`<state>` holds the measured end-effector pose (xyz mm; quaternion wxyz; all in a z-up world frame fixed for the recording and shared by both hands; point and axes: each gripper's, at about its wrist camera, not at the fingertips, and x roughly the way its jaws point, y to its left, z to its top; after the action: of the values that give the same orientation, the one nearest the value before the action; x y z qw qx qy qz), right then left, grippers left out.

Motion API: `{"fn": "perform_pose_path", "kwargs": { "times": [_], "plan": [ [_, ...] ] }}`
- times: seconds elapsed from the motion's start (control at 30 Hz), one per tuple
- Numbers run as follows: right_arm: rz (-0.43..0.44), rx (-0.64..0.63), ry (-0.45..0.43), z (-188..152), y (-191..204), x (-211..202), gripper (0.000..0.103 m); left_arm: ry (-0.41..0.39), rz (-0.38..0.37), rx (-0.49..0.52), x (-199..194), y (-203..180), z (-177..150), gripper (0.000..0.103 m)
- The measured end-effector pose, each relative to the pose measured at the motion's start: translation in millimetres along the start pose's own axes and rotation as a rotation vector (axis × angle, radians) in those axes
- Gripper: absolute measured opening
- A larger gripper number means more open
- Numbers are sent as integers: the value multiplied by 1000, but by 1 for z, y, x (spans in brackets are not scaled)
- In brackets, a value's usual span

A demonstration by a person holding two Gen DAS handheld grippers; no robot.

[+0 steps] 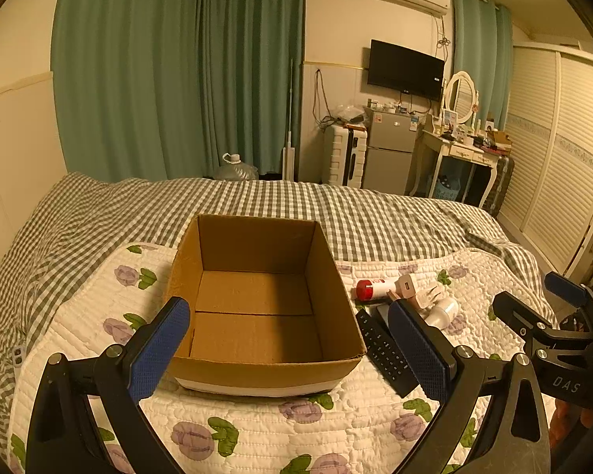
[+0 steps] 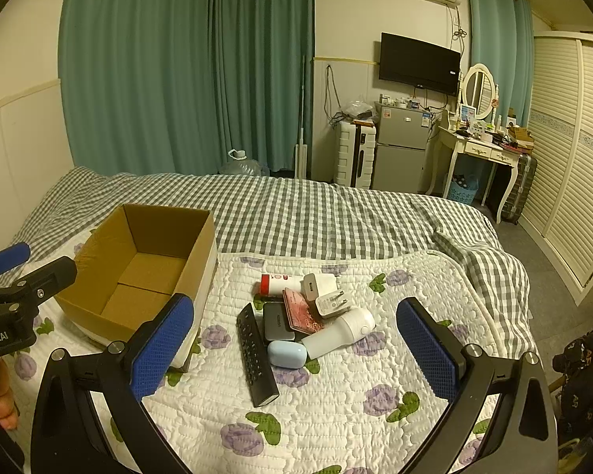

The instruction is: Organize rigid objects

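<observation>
The left gripper [image 1: 292, 349] hangs wide open and empty over the near rim of the cardboard box [image 1: 257, 308], its blue pads [image 1: 160, 349] spread past both side walls. The box sits open-topped and bare inside on the floral quilt [image 1: 257, 426], its right wall just beside the black remote control [image 1: 383, 345] at 3 o'clock.

The right gripper [image 2: 296, 349] is likewise spread wide, holding nothing, above the pile of small things. From the right wrist view the pile lies at centre: the remote [image 2: 257, 359] running from 12 to 6 o'clock along the pile's left edge, a pale blue case [image 2: 287, 353] touching its right side, a dark grey box [image 2: 277, 322] behind that, and a white handheld device [image 2: 342, 331] angled toward 2 o'clock. A pink patterned flat item [image 2: 302, 312], perhaps a phone, leans over the grey box. Two white chargers [image 2: 330, 296] and a red-capped white tube [image 2: 276, 283] close the pile at 12 o'clock.

Bare quilt lies open at 3, 5 and 6 o'clock of the pile; the box stands near at 10 o'clock. Beyond the quilt's far edge the checked bedspread [image 2: 316, 213] runs clear to the bed's foot.
</observation>
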<state>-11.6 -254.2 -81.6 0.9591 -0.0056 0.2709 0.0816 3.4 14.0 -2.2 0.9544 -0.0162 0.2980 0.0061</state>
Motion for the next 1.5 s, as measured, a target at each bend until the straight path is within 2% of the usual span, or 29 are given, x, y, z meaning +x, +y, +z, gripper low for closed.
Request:
{"fn": "perform_pose_path", "kwargs": {
  "times": [0.97,1.27,1.37,1.5],
  "plan": [
    [6,-3,-3,-5,-2,-3,103,-3,3,13,1,-3,1,103],
    [-26,-17,-9,3,-27,-26,103,-14,-14,30,-10,-27,6,102],
    [-7,-13,-3,5,-42,-34,103,-14,-22,31,-16,-42,10,102],
    [-44,-63,4,6,-59,-39,103,2,-65,23,-14,-70,14,100]
  ]
}}
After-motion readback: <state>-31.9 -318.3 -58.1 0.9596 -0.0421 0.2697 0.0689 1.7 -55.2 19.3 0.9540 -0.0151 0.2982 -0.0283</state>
